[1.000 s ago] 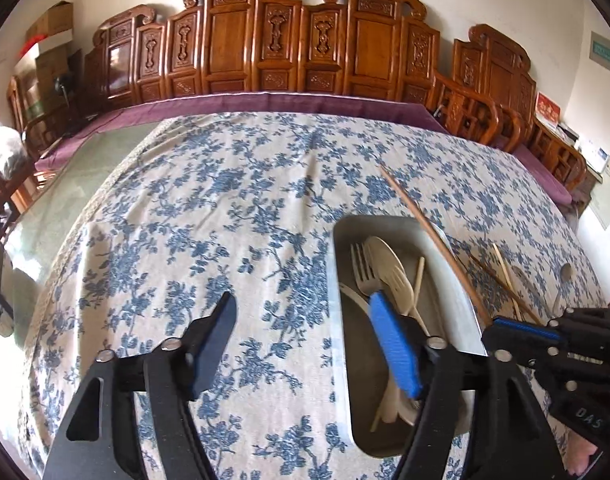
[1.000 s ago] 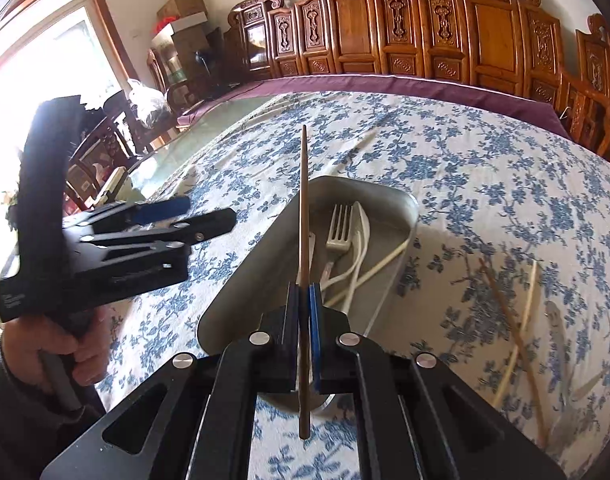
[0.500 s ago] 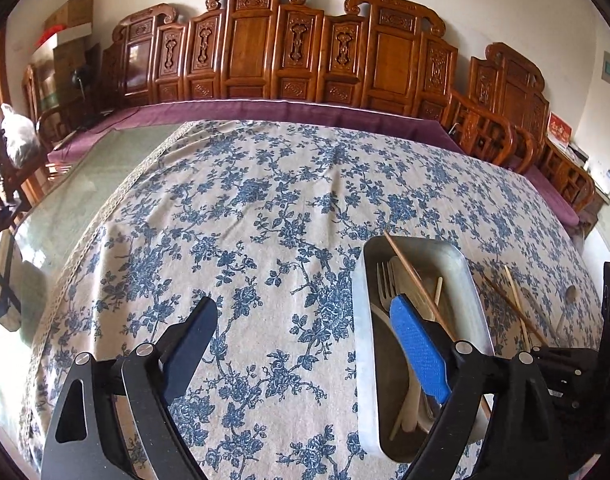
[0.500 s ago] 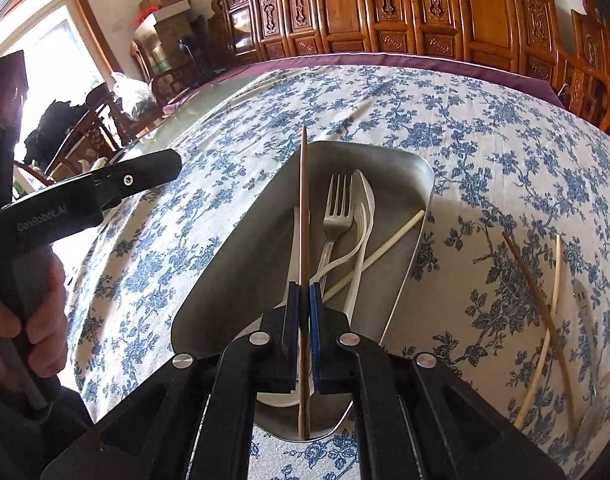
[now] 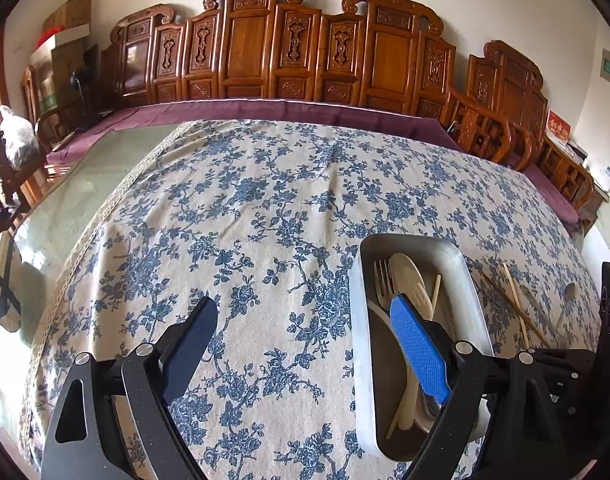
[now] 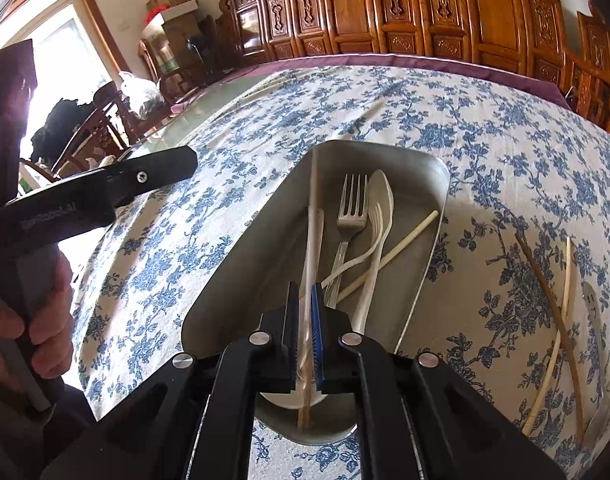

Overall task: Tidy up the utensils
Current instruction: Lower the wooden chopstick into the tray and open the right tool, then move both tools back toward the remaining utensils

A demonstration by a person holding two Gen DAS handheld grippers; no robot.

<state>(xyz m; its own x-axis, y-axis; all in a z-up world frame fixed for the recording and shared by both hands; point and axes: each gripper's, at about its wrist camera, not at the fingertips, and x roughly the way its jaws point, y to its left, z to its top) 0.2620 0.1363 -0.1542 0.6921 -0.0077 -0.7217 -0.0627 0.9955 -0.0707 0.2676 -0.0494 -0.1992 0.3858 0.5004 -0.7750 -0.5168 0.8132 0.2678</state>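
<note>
The right claw [image 6: 304, 312] is clenched on a wooden chopstick [image 6: 311, 248], held lengthwise low over the metal tray [image 6: 433, 248], probably so it drops in beside the fork [image 6: 351, 216] and plastic spoon [image 6: 379, 216]. The left claw [image 5: 305, 344] hangs released and empty beside the tray. Only the right view shows the gripped chopstick and most of the loose chopsticks [image 6: 553, 312] waiting on the worktop [image 6: 485, 128].

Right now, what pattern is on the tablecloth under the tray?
Blue flowers and leafy vines on a cream tablecloth, clearest in the left wrist view.
</note>
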